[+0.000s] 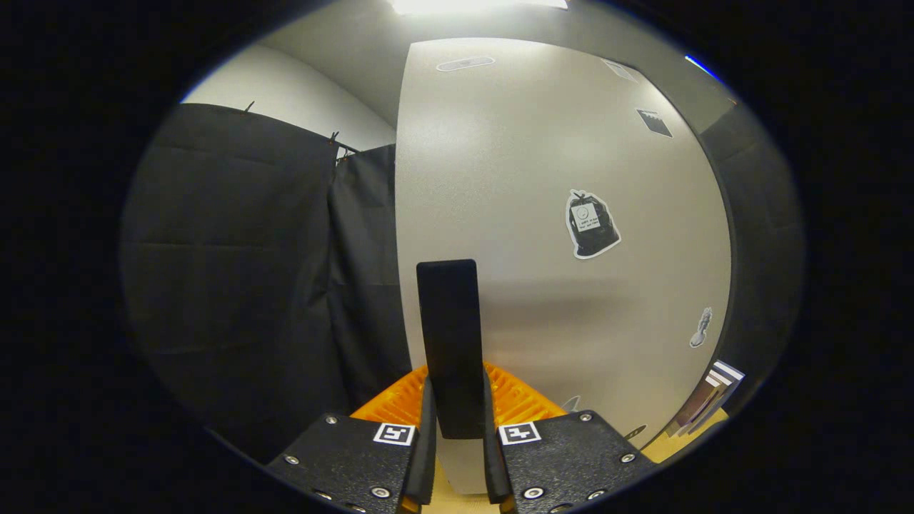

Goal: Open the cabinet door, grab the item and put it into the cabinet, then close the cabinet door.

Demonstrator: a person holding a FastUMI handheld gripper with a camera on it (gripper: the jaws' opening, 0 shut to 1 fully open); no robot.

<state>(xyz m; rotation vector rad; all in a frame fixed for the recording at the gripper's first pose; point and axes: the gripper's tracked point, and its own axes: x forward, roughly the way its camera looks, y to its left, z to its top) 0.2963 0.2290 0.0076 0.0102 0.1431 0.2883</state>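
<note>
A tall pale cabinet door (557,214) fills the space right in front of me, with several stickers on its face. Its black upright bar handle (450,335) stands near the door's left edge. My gripper (457,428) is shut on this handle, with one finger pressing on each side of its lower end. The handle rises well above the fingertips. The item for the cabinet is hidden.
Black cloth (243,285) hangs to the left of the door and another strip to the right. A white wall (285,93) shows above the cloth. A tan surface (678,442) with a small striped object (717,389) lies at the door's lower right.
</note>
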